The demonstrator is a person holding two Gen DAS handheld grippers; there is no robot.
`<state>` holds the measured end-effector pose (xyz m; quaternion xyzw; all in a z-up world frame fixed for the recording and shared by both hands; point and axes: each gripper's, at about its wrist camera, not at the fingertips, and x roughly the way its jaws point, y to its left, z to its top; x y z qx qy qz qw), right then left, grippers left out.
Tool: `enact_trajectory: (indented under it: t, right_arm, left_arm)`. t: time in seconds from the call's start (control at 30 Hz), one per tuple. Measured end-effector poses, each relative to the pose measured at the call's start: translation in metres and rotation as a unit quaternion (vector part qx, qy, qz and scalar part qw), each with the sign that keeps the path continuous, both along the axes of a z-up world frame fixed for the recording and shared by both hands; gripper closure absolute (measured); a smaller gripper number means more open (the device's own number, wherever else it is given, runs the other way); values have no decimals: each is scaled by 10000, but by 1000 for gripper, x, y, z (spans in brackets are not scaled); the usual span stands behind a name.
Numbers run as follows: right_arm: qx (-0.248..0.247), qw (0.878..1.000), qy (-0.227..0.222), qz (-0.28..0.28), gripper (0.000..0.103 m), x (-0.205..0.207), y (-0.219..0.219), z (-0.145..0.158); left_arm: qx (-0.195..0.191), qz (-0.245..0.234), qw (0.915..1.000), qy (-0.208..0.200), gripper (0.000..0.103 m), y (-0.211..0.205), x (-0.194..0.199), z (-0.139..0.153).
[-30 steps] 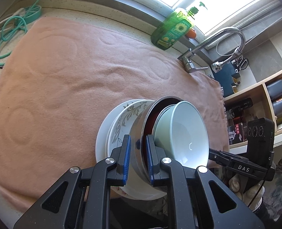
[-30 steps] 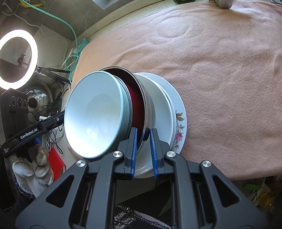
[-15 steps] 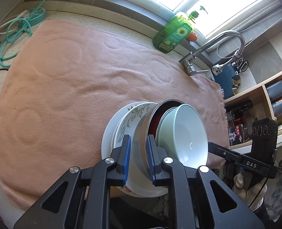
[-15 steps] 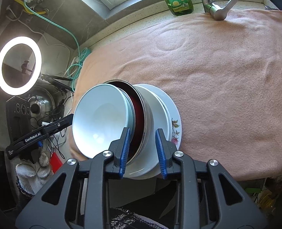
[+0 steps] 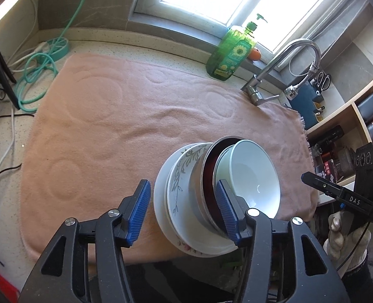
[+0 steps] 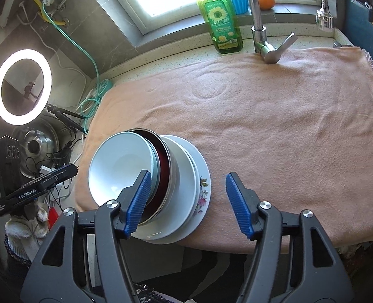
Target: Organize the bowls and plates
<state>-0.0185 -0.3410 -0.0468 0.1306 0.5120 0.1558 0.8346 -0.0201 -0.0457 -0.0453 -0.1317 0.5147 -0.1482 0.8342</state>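
A stack of dishes sits at the front edge of the pink towel [image 5: 115, 131]: a floral plate [image 5: 184, 169] under a white plate [image 5: 161, 202], then a steel bowl with a dark red inside [image 5: 208, 171], then a pale blue-white bowl [image 5: 252, 179] on top. The stack also shows in the right wrist view, with the top bowl [image 6: 118, 166] and floral plate [image 6: 203, 192]. My left gripper [image 5: 185, 212] is open, its jaws spread on either side of the stack's near rim. My right gripper [image 6: 187, 202] is open too, and holds nothing.
A green soap bottle [image 5: 230, 54] and a steel tap [image 5: 282, 70] stand at the back. Teal hose and cables [image 5: 37, 75] lie at the left. A shelf with bottles [image 5: 350, 131] is on the right. A ring light [image 6: 22, 85] stands left of the counter.
Both grippers were shut on the steel bowl's rim a second ago. Both have opened wide and drawn back; the stack stays on the towel.
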Motion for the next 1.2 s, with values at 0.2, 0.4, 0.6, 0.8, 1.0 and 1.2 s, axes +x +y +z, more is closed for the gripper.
enact_trajectory:
  t: [0.2,0.4,0.6,0.8,1.0,1.2]
  right_arm:
    - [-271,9989,-374,-5,22,-14,3,11]
    - [-321,9984,-461,-69,22,-25,2,14]
    - [-396,9974,-550,-251,18,-31,-2,13]
    - [-271,9975,-545,-356,18,-29,-5,14]
    - [-317,9974,-558,-326,18,-28,-4,15]
    - [-295,9977,-534,-299,18,-28,-2,14]
  left_arm:
    - [566,-17,9980,-271,37,-12,-15,10]
    - [745,16,9962,-458,35,-17,-25,18]
    - [826,1,9950,-564,35,-23,-31,24]
    - [817,15,9949,-584,35,-25,-33,26]
    - [877,-44,9943,-609,35,-31,-30,26]
    - [900,-69,9940,-618,35,-34,-29,26]
